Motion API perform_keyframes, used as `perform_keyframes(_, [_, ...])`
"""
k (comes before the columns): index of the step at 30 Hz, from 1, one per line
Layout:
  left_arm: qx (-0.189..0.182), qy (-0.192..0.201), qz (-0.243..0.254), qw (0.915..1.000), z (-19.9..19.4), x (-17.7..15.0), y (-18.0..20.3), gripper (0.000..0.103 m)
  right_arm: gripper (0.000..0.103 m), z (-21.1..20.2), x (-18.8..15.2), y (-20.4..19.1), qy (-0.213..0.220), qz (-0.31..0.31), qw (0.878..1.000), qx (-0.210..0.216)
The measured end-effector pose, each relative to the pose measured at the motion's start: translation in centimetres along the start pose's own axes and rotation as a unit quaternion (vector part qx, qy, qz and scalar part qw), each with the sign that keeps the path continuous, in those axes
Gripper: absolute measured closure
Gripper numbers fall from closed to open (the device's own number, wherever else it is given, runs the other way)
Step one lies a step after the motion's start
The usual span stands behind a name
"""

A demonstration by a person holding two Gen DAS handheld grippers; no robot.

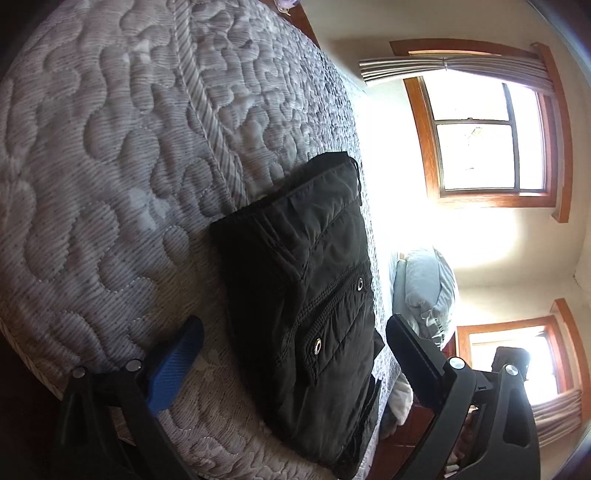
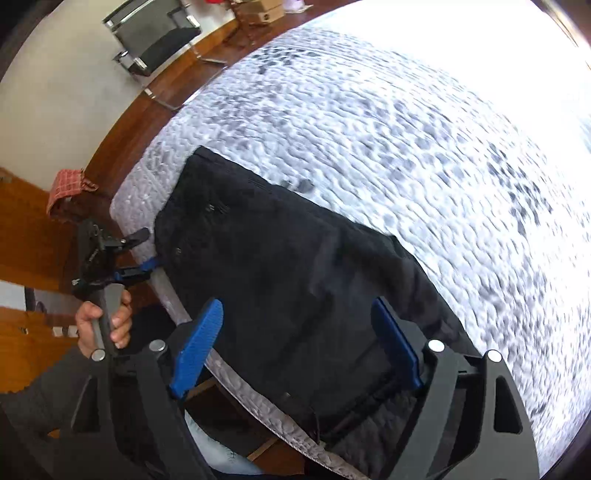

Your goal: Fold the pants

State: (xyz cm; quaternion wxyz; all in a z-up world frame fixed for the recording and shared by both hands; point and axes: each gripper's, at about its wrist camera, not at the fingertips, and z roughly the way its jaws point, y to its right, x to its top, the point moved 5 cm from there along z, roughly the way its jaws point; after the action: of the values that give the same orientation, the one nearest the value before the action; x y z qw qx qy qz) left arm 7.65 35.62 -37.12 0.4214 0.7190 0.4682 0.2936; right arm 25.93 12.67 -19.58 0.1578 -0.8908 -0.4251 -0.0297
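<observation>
The black pants (image 1: pixel 306 288) lie folded in a compact stack on the grey quilted mattress (image 1: pixel 122 155), near its edge. A pocket flap with metal snaps faces up. My left gripper (image 1: pixel 291 343) is open, its fingers on either side of the stack, empty. In the right wrist view the pants (image 2: pixel 280 273) lie flat along the mattress (image 2: pixel 406 129) edge. My right gripper (image 2: pixel 299 332) is open above their near end, holding nothing. The left gripper (image 2: pixel 142 251) shows there at the pants' far left end, held by a hand.
Two wood-framed windows (image 1: pixel 476 140) glare brightly beyond the bed. A pale blue pillow (image 1: pixel 424 291) sits past the mattress edge. In the right wrist view, a chair (image 2: pixel 155 37), a cardboard box (image 2: pixel 262 11) and a red checked cloth (image 2: pixel 68 188) stand on the wooden floor (image 2: pixel 122 136).
</observation>
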Motion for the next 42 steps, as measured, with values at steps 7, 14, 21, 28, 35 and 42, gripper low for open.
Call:
perform_keyframes(7, [-0.004, 0.01, -0.017, 0.9998, 0.8, 1.8, 0.5, 0.004, 0.015, 6.2, 10.0, -7.2, -0.078, -0.123, 0.988, 0.052])
perform_keyframes(14, [0.007, 0.026, -0.013, 0.9995, 1.5, 1.9, 1.5, 0.007, 0.014, 13.2, 16.4, -11.2, -0.145, -0.193, 0.968, 0.069])
perform_keyframes(21, [0.012, 0.025, -0.051, 0.9983, 1.4, 1.9, -0.6, 0.039, 0.014, 18.4, 17.8, -13.6, -0.201, -0.26, 0.941, 0.084])
perform_keyframes(28, [0.003, 0.028, -0.069, 0.9972, 1.2, 2.6, -1.3, 0.038, 0.014, 22.3, 18.4, -15.4, -0.245, -0.297, 0.919, 0.087])
perform_keyframes(35, [0.019, 0.031, -0.073, 0.9967, 0.9, 2.3, -1.6, 0.066, 0.071, 21.9, 18.2, -16.1, -0.265, -0.308, 0.91, 0.078])
perform_keyframes(42, [0.019, 0.043, -0.006, 0.9989, -0.5, 2.1, 3.0, 0.07, 0.073, 16.0, 18.3, -16.4, -0.233, -0.318, 0.917, 0.057])
